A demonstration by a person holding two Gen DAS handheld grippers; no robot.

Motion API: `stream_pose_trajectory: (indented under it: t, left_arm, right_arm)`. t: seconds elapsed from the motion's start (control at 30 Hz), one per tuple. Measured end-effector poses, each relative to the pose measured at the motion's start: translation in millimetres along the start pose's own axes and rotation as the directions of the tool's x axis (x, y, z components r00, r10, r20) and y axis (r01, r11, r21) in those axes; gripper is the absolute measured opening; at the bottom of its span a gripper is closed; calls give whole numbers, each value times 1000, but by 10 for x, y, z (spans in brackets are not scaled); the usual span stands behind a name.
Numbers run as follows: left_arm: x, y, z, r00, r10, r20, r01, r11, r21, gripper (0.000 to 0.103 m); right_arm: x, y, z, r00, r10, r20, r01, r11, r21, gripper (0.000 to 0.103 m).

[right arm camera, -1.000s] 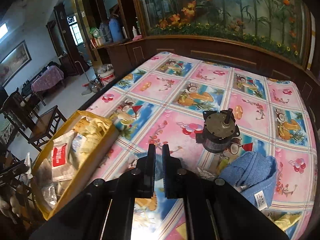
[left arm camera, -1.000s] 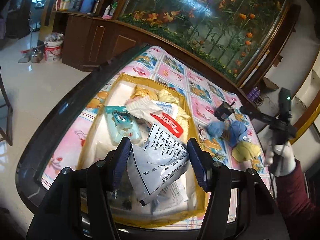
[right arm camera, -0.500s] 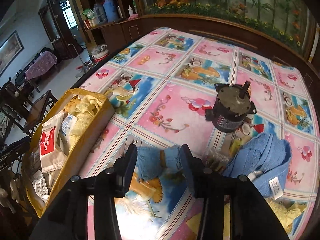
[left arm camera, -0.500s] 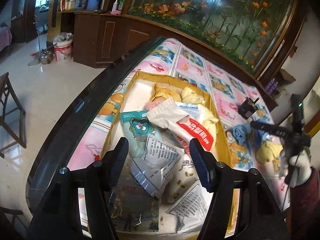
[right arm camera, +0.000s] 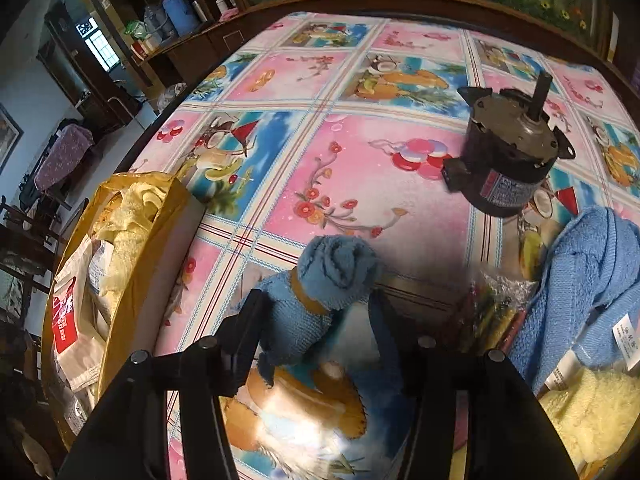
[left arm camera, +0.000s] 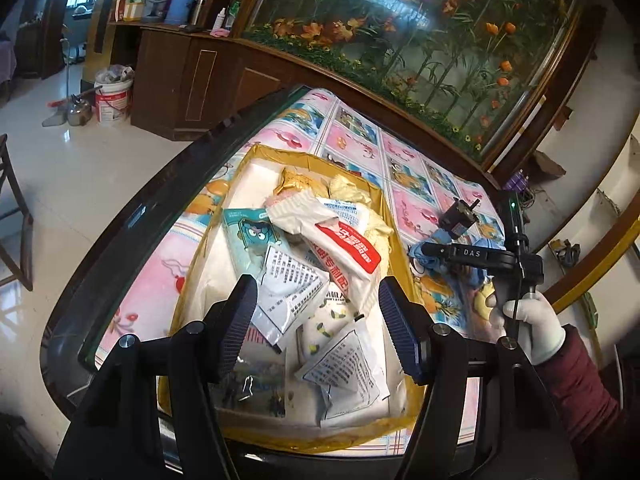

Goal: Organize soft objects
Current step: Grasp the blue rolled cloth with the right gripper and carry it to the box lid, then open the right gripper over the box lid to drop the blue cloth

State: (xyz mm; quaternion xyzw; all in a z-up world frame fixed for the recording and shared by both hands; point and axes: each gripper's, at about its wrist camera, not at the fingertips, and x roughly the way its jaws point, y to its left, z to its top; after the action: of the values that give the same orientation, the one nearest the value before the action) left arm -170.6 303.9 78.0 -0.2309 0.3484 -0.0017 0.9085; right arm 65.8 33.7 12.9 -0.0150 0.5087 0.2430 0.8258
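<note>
My left gripper (left arm camera: 316, 284) hangs open over the yellow box (left arm camera: 304, 156), with nothing between its fingers. Several soft packets fill the box, among them a white one with a red label (left arm camera: 348, 240) and a printed white one (left arm camera: 292, 284). My right gripper (right arm camera: 316, 300) is low over the tablecloth, and its jaws are closing around a rolled blue towel figure (right arm camera: 336, 268). The towel stands between the pads, with a gap still showing on the right side. In the left wrist view a white-gloved hand (left arm camera: 532, 324) holds that right gripper (left arm camera: 426, 249) beside the box.
A dark metal motor (right arm camera: 508, 160) stands on the tablecloth beyond the roll. A folded blue towel (right arm camera: 592, 272), a yellow cloth (right arm camera: 592, 412) and a crinkled plastic wrapper (right arm camera: 492, 312) lie to the right. The box's yellow wall (right arm camera: 132, 280) is on the left. The table's dark rim (left arm camera: 132, 216) curves round.
The right gripper came down towards the table and opened from shut, and now straddles the blue roll. The printed white packet between the left fingers has dropped into the box.
</note>
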Motion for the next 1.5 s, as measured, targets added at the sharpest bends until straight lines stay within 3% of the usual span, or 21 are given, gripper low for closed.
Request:
stream_pose_trajectory:
  t: [0.03, 0.2, 0.33, 0.57, 0.7, 0.87, 1.0, 1.13, 1.27, 1.5]
  left_arm:
    - [-1, 18, -10, 1000, -4, -2, 4, 1000, -7, 64]
    - [-33, 116, -39, 999, -36, 7, 36, 998, -45, 64]
    - [-103, 166, -57, 998, -59, 31, 61, 996, -65, 64]
    - [-146, 232, -99, 997, -74, 33, 76, 995, -67, 64]
    - [-189, 304, -108, 997, -67, 27, 69, 996, -62, 64]
    - [-218, 407, -99, 998, -61, 28, 63, 996, -70, 64]
    - [-181, 464, -105, 998, -63, 19, 65, 994, -88, 64]
    - [-143, 443, -108, 998, -66, 8, 66, 994, -91, 64]
    - [-184, 339, -125, 997, -72, 8, 72, 995, -73, 64]
    - [-227, 78, -141, 996, -93, 1, 93, 996, -10, 64]
  right_arm:
    - [-16, -1, -11, 999, 32, 4, -32, 999, 8, 23]
    - [-313, 136, 0, 993, 44, 107, -42, 999, -25, 21]
    - [-600, 497, 116, 981, 121, 152, -106, 989, -103, 21]
    - [-286, 1395, 350, 960, 279, 28, -268, 942, -200, 21]
    - [17, 1777, 455, 949, 313, -29, -312, 926, -215, 22]
    - [316, 2057, 551, 953, 291, -87, -304, 927, -221, 25]
    - [424, 2074, 533, 960, 257, -108, -275, 937, -216, 27]
    - [354, 2014, 530, 953, 287, -96, -301, 933, -197, 38]
    - [171, 1907, 524, 944, 325, -58, -330, 927, -178, 39]
    - [-556, 1180, 280, 944, 322, 77, -307, 939, -157, 39]
